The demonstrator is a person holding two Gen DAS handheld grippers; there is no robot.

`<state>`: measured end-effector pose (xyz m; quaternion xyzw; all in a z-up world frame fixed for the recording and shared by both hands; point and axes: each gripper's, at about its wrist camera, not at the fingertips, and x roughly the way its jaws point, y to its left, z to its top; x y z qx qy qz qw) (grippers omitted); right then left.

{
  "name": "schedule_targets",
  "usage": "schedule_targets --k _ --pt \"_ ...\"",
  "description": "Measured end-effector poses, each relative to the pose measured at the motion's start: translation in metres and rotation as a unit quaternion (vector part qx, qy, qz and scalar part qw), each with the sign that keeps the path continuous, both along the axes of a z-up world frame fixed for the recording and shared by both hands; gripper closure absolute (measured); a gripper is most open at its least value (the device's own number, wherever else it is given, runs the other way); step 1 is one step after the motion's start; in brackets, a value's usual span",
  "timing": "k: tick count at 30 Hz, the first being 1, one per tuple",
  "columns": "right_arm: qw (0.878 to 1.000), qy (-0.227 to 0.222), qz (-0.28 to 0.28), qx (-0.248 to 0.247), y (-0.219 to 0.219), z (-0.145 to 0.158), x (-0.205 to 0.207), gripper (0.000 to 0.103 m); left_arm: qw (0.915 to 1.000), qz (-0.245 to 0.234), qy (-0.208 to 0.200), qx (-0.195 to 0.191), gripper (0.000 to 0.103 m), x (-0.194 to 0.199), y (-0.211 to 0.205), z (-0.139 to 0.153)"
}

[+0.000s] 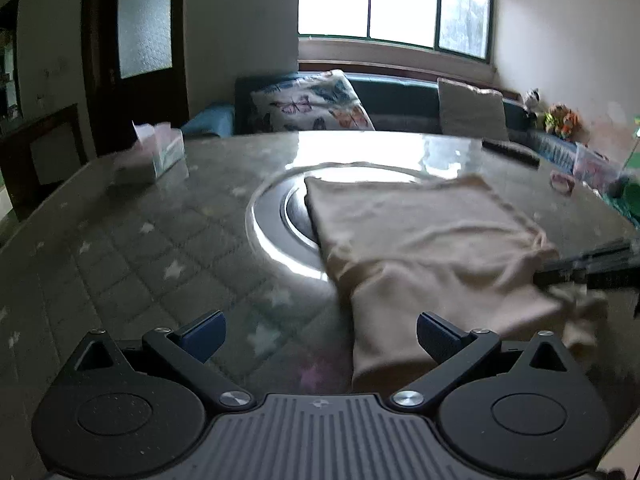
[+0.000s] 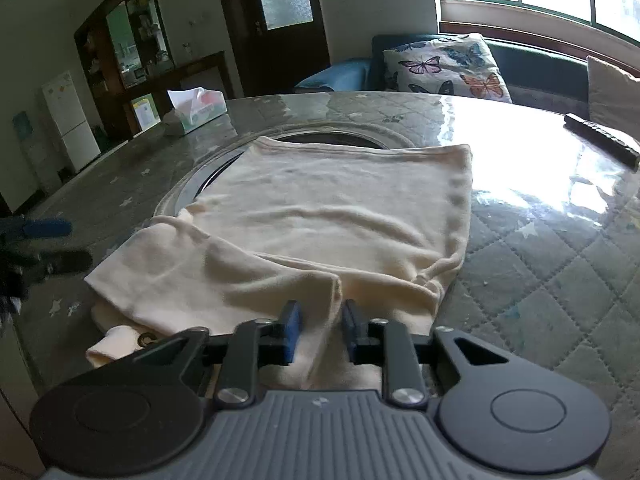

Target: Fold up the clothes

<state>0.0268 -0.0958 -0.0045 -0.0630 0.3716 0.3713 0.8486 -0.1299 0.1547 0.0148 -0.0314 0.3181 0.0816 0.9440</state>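
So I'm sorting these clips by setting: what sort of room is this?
Most likely a living or dining room in a home: a sofa with a butterfly cushion under a window, and a tissue box on the quilted table.

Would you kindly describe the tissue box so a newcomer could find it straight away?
Start at the large round table with its quilted, star-printed cover. Look past the cream garment lying over the centre to the far left edge, toward the dark door. The tissue box stands there alone, a white tissue sticking up from its top, unlike the flat black remote on the opposite side.
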Motion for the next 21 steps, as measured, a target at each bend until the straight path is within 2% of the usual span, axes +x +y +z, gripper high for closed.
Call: schedule_targets --k 2,8,17,21 --pt "1.0 -0.007 0.0 -0.004 0.002 0.002 -0.003 0.098 1.0 -0.005 0.005 0.006 0.0 -0.003 -0.001 -0.005" --pt "0.999 -0.036 -0.003 0.005 0.001 0.025 -0.008 0.099 0.9991 -0.027 0.014 0.032 0.0 -0.005 -0.008 -0.013" --pt "0.994 -0.106 -0.011 0.021 -0.009 0.074 -0.026 0.099 0.9969 -0.011 0.031 0.071 0.0 0.004 -0.012 -0.022" --pt "0.994 -0.102 -0.032 0.004 -0.016 0.065 -0.023 0.099 0.9966 -0.002 0.041 0.072 0.0 0.001 -0.009 -0.024"
